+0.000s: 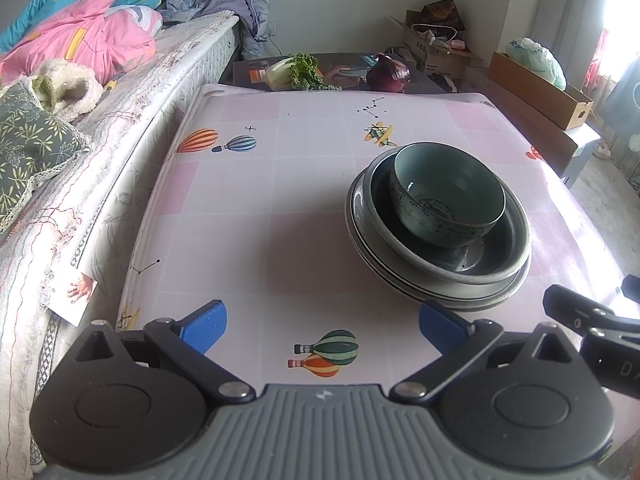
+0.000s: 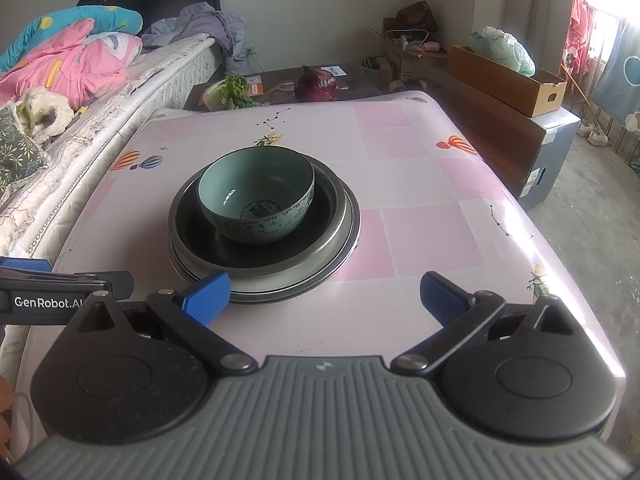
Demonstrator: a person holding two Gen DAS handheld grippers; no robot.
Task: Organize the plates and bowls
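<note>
A teal bowl (image 1: pixel 446 194) (image 2: pixel 256 196) with a patterned bottom stands upright inside a dark deep plate (image 1: pixel 496 258) (image 2: pixel 320 232), which rests on a stack of dark plates (image 1: pixel 400 276) (image 2: pixel 344 256) on the pink table (image 1: pixel 260 200) (image 2: pixel 420 200). My left gripper (image 1: pixel 322 326) is open and empty, near the table's front edge, with the stack just beyond its right finger. My right gripper (image 2: pixel 324 294) is open and empty too, with its left finger in front of the stack's near rim.
A bed (image 1: pixel 100 128) (image 2: pixel 72 120) with bedding runs along the table's left side. Beyond the far edge lie a cabbage (image 1: pixel 294 72) (image 2: pixel 230 92) and a red onion (image 1: pixel 388 72) (image 2: pixel 316 84). Cardboard boxes (image 2: pixel 508 80) stand at the right.
</note>
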